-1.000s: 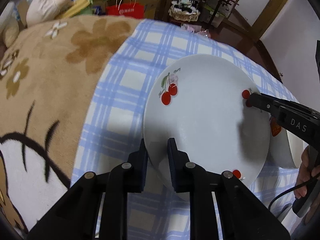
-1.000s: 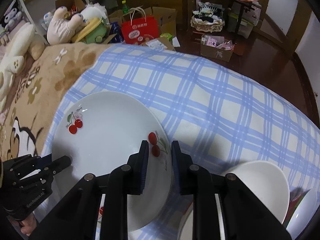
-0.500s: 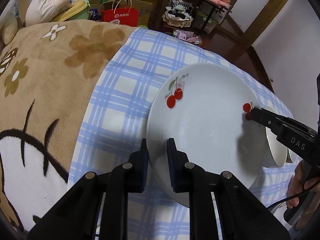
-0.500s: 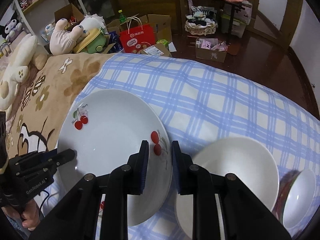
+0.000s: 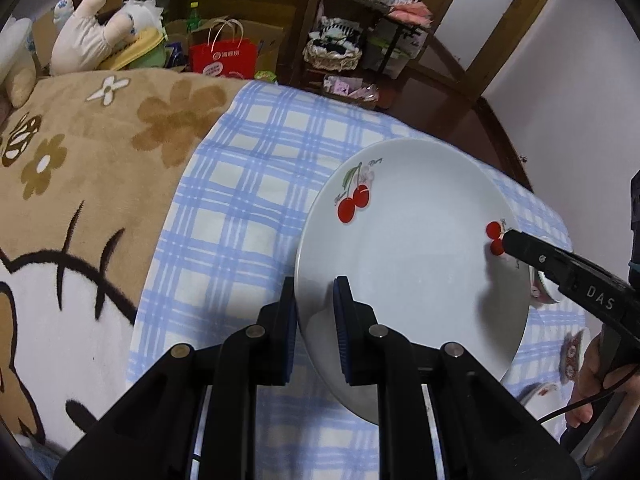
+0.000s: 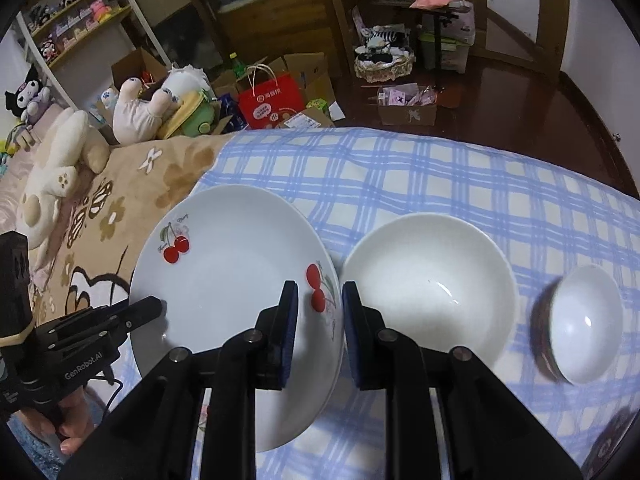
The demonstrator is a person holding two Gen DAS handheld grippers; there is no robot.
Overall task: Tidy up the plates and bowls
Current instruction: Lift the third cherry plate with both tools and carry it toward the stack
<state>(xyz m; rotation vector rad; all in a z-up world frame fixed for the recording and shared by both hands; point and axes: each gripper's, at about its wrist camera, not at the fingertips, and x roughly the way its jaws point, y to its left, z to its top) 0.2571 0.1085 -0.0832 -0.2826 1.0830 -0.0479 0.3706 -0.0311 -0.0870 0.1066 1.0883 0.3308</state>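
White cherry-printed ceramic plate (image 5: 412,264) held at two rims above the blue-checked cloth (image 5: 256,184).

Opposite rim edges are pinched by the left tongs (image 5: 316,312) and right tongs (image 6: 318,312); stiff, glazed, likely slippery and breakable, so the rim is best gripped.

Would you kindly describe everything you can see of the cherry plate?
The cherry plate is round, white and glossy, ceramic by the look, shallow, with red cherry prints on its rim. It is held tilted above the blue checked cloth. The left gripper clamps one edge and the right gripper the opposite edge, a pad on each face. In the right wrist view it sits left of a plain white bowl.
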